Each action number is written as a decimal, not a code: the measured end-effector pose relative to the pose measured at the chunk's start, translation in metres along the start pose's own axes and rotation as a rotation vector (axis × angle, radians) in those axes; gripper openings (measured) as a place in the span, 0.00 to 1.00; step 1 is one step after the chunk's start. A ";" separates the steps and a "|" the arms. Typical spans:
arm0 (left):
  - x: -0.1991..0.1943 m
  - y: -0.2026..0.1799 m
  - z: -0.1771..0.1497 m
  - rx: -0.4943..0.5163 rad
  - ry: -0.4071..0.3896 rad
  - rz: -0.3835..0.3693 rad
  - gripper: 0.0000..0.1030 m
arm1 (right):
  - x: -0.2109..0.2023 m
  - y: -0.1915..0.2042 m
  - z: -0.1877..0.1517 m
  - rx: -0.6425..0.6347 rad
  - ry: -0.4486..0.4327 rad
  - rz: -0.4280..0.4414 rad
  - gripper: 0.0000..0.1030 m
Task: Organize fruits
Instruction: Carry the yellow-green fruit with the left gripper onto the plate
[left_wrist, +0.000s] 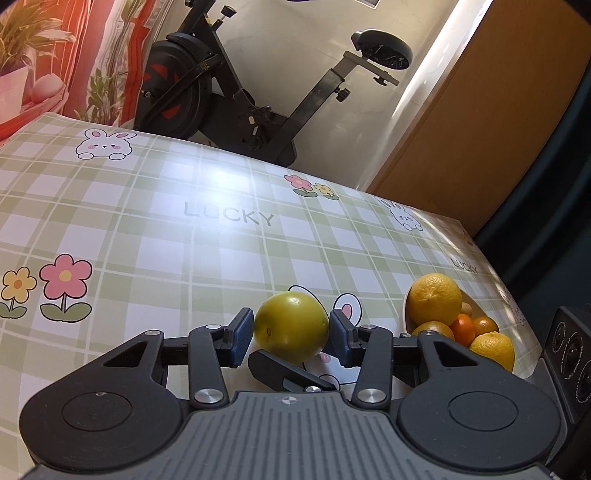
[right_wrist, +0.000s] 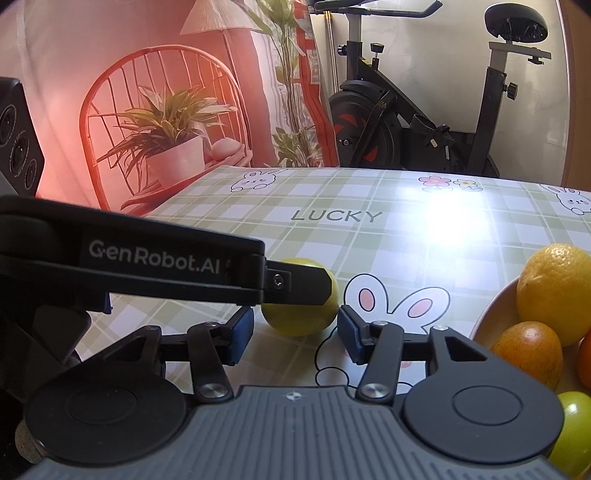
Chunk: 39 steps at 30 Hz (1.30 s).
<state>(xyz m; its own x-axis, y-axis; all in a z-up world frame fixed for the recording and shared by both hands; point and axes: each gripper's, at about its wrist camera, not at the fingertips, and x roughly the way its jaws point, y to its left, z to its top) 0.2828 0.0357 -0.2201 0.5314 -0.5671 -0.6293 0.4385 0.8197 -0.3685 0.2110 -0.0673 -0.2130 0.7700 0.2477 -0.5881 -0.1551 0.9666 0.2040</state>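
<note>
The worktop wears a green-and-white checked cloth printed with rabbits, flowers and the word LUCKY. A yellow-green fruit rests directly on it near the front edge. Just to its right stands a pale bowl heaped with oranges and smaller citrus.

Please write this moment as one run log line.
left gripper: shut on yellow-green fruit | right gripper: open, empty | bowl: holds citrus
</note>
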 end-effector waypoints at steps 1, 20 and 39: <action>-0.001 -0.001 0.000 0.005 0.001 0.002 0.46 | -0.001 -0.001 0.000 0.002 0.000 0.002 0.51; -0.040 -0.040 -0.025 0.154 0.043 0.038 0.46 | -0.041 0.001 -0.022 -0.016 -0.044 0.034 0.47; -0.056 -0.150 -0.037 0.286 0.048 0.008 0.47 | -0.144 -0.040 -0.035 0.072 -0.179 0.040 0.47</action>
<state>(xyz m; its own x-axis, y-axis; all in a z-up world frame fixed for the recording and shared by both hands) 0.1608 -0.0524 -0.1548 0.5037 -0.5508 -0.6655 0.6245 0.7644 -0.1600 0.0849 -0.1389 -0.1637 0.8627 0.2644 -0.4312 -0.1486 0.9473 0.2837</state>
